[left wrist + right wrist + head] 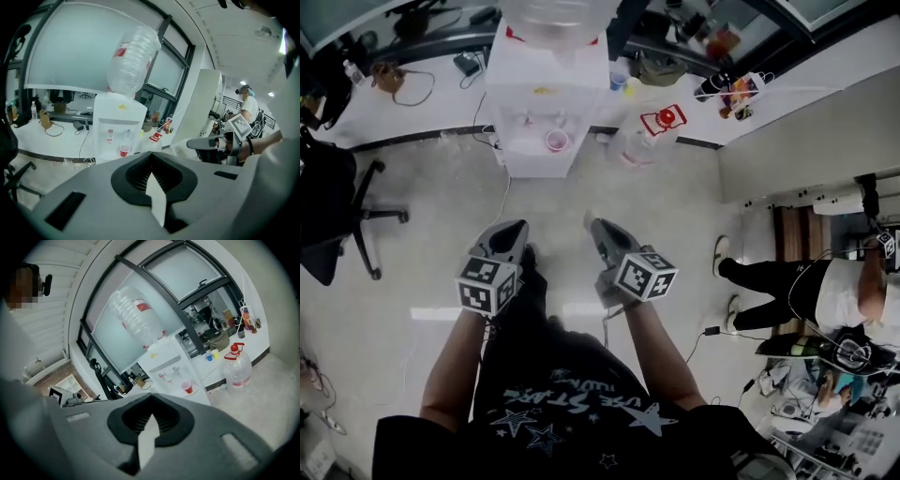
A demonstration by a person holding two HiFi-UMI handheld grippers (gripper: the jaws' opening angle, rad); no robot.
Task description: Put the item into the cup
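Note:
A red cup [556, 141] stands on the drip tray of a white water dispenser [546, 94] a few steps ahead of me; I also see the cup [124, 150] in the left gripper view and the cup [187, 387] in the right gripper view. My left gripper [511, 234] and right gripper [598, 230] are held side by side at waist height, pointing at the dispenser and well short of it. The left gripper [151, 157] and right gripper [151, 397] each have jaws closed tip to tip with nothing between them. No loose item shows.
A large clear water jug [642, 141] with a red cap stands on the floor right of the dispenser. A black office chair [328, 216] is at the left. A person [806, 291] is at the right by a partition. A white ledge [412, 94] with cables runs behind.

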